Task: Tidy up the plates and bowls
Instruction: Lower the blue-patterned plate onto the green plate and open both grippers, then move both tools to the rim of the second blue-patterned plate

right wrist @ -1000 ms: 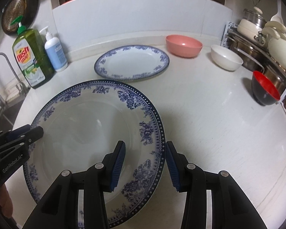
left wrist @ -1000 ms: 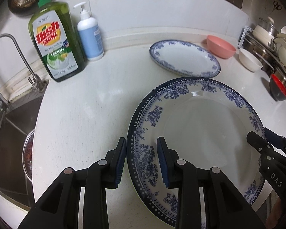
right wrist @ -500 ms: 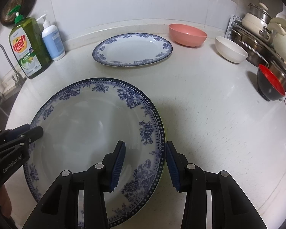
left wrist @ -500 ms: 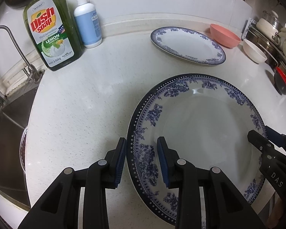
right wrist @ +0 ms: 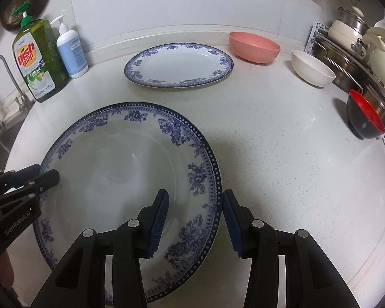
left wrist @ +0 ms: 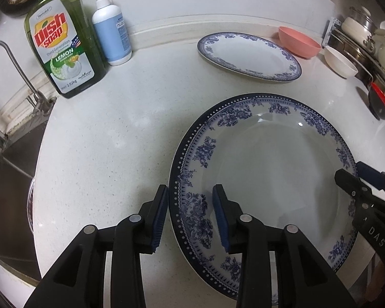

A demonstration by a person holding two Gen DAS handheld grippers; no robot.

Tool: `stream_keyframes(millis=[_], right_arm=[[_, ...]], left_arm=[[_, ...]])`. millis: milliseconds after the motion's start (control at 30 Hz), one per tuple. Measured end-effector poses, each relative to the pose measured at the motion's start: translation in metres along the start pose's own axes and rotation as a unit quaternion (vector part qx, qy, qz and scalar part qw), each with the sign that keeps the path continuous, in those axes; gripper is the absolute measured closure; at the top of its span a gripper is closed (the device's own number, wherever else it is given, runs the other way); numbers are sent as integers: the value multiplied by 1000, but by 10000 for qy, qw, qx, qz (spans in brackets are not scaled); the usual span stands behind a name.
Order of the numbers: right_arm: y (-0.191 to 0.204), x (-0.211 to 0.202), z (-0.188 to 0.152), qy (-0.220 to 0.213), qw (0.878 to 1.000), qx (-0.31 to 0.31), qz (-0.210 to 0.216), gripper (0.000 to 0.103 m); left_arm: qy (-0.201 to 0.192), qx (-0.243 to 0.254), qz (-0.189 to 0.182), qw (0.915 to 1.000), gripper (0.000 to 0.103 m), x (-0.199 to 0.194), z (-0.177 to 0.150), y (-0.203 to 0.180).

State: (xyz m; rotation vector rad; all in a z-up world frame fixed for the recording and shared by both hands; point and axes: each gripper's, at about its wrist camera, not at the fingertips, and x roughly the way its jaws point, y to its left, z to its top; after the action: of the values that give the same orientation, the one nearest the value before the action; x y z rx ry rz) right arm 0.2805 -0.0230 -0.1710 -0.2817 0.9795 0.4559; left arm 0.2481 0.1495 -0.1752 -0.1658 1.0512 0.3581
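The large round plate (left wrist: pixel 264 164) is held between the two grippers, near the front of the counter (left wrist: pixel 110 138), nearer the cameras than the oval plate (right wrist: pixel 178 64). The left gripper (left wrist: pixel 190 215) straddles its left rim, one jaw outside the edge and one over the well. The right gripper (right wrist: pixel 195 218) straddles the right rim the same way. On both, the jaws stand partly open with a gap wider than the rim's thickness looks. Whether the pads actually press the rim, or whether the plate is lifted or resting on the counter, cannot be told from these views.

As a judgement, the main risk is the glazed rim sliding out of either grip. A plate this wide carried by two thin edge holds would tip if one gripper rose faster or pulled outward. It could then drop onto the counter or strike the oval plate. If the aim is to stack them, setting the large plate on the smaller oval one would leave it overhanging and unsteady.

The large plate is round, so it has no long axis; it faces up, roughly level. The oval plate lies flat behind it, towards the back wall. In the right wrist view its long axis runs from the side of the dish soap bottle (right wrist: pixel 39 59) towards the pink bowl (right wrist: pixel 254 47). The white bowl (right wrist: pixel 311 68) and the red-lined black bowl (right wrist: pixel 364 118) sit upright, further out on the pink bowl's side of the oval plate.
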Motion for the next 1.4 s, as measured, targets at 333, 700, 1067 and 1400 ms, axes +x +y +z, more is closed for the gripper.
stream_keyframes(millis=[333, 700, 1067, 1400], right_arm=[[-6, -10, 5, -122, 9998, 89, 140, 36], [-15, -38, 27, -509, 9983, 189, 205, 29], [-29, -53, 68, -1020, 9943, 254, 150, 29], [-39, -41, 111, -1251, 9916, 318, 105, 23]], left_arm=[[-165, 112, 3, 9998, 39, -10, 1, -3], [-628, 127, 74, 9979, 29, -40, 24, -5], [-1332, 197, 169, 9907, 14, -67, 70, -8], [-1774, 477, 423, 9821, 7, -65, 112, -18]])
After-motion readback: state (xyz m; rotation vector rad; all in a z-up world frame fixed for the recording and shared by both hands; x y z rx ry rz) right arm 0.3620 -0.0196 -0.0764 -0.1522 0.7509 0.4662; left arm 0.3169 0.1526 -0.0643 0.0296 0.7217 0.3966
